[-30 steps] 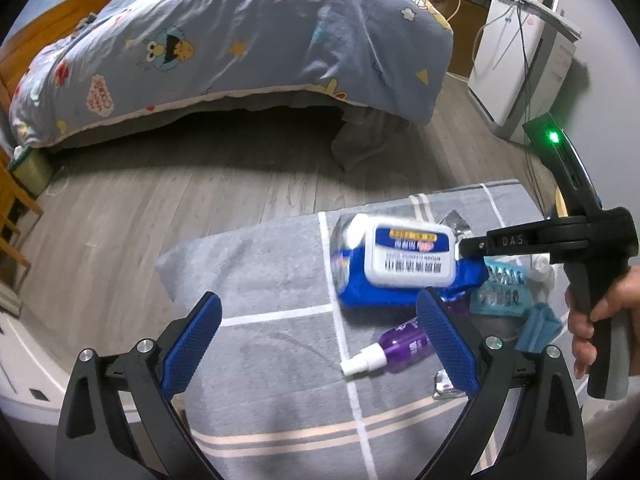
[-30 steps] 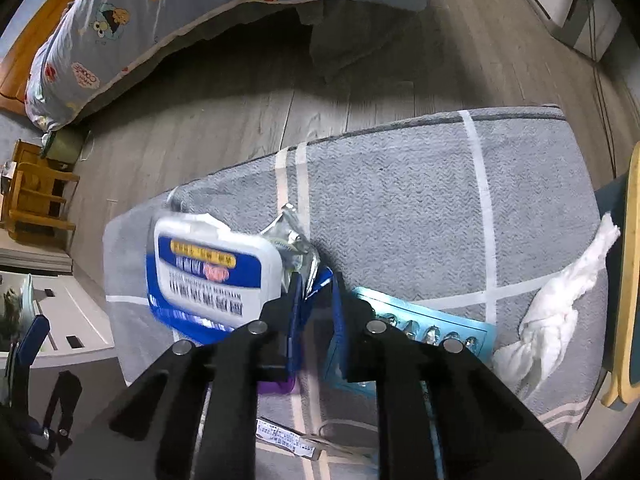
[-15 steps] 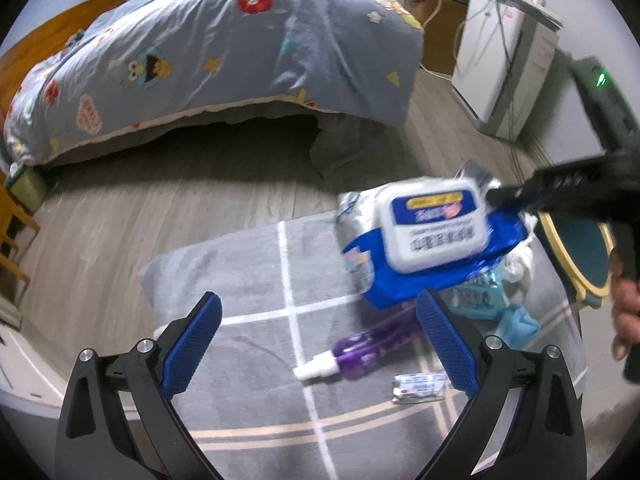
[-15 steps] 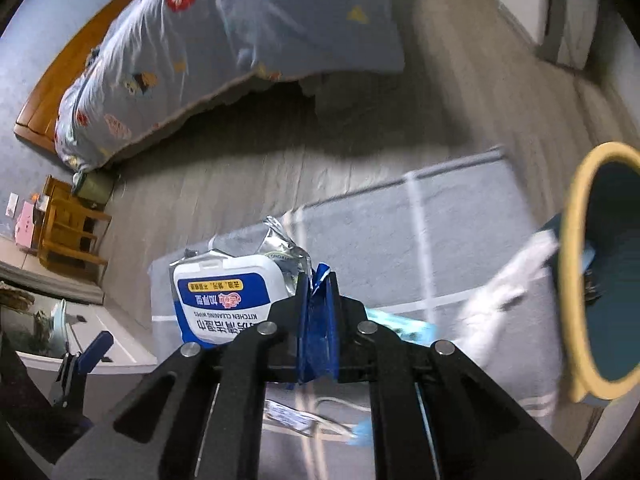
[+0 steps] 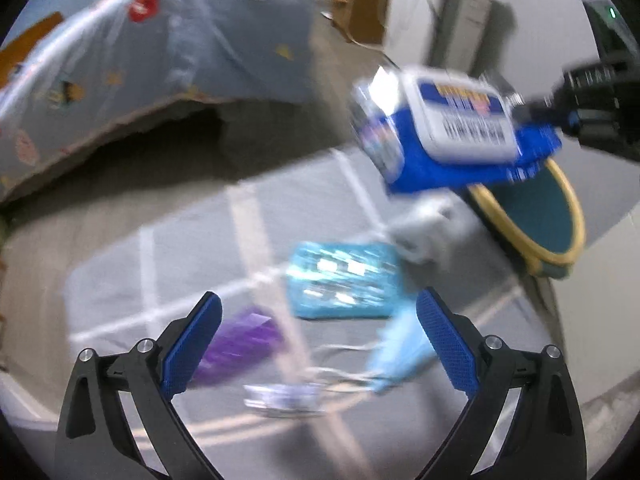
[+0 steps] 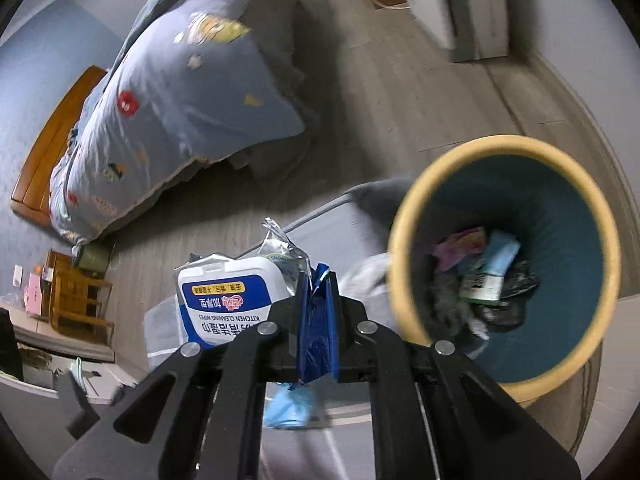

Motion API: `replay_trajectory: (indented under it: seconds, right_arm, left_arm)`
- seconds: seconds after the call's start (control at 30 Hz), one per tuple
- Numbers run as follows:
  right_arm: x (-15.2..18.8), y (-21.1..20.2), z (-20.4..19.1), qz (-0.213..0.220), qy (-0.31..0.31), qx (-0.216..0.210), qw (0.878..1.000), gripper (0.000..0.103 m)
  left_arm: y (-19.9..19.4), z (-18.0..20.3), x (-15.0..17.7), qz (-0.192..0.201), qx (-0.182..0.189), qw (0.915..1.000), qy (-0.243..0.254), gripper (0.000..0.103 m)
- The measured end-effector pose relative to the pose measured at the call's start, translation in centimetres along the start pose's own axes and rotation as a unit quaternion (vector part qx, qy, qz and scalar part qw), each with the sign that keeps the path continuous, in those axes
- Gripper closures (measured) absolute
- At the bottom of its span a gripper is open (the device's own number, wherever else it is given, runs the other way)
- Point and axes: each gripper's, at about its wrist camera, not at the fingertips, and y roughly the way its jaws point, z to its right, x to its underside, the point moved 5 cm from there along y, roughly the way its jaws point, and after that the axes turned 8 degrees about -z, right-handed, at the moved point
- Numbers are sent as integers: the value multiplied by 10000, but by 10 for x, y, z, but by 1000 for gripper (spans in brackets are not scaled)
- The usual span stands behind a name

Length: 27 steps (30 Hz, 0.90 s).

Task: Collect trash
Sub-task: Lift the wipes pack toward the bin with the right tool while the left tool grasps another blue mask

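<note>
My right gripper point(image 6: 316, 312) is shut on the edge of a blue and white wet-wipes pack point(image 6: 224, 304) and holds it in the air left of a teal bin with a yellow rim point(image 6: 404, 216). The bin holds several bits of trash. In the left wrist view the pack point(image 5: 452, 128) hangs from the right gripper point(image 5: 560, 116) over the bin point(image 5: 568, 208). My left gripper point(image 5: 320, 344) is open and empty above a grey mat point(image 5: 180, 256) with a teal blister pack point(image 5: 344, 284), a purple spray bottle point(image 5: 240, 344), a light blue mask point(image 5: 400, 356), a small sachet point(image 5: 284, 398) and a white tissue point(image 5: 424, 232).
A bed with a patterned blue cover point(image 5: 152, 52) stands behind the mat on the wooden floor point(image 6: 392, 80). A white appliance point(image 5: 436, 12) stands at the back right. A wooden chair point(image 6: 76, 300) is at the left.
My right gripper has lifted the wipes pack off the mat and carried it right, up beside the bin. The left wrist view has swung right over the remaining trash.
</note>
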Motion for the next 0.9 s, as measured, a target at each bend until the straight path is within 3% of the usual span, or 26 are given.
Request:
replay_trajectory:
  seconds: [0.1,0.2,0.23,0.33,0.37,0.43,0.5,0.9]
  right_arm:
    - [-1,-9,25,20,141,18,9999,95]
    - [-2,-14,38,35,215,32,9998,95]
    - [-2,-16,41,35,228,22,9997,95]
    - [-2,-21,45,52,210,23,9998,95]
    - [-2,-22,45,58,181,39,9998,95]
    - [-2,-24,45,63,133,64,9999,95]
    - [-2,-27,47,82,113,95,9999,95]
    - [0,-53,80,308,315,210,9988,95]
  left_arm:
    - [22,36,15,-244,140,9991,329,9]
    - [44,61,30,-497,39,9970,596,13]
    - [52,64,34,-627,7,9961,624,26]
    - [67,65,44,-885,-76,9946,543,50]
    - [68,65,45,-854,-91,9948,542,52]
    - [64,66,43,-773,-184,9949,620,75]
    - [55,66,39,-585,-273,9953,718,82]
    - [6,78,-3,170,-100,9978,640,83]
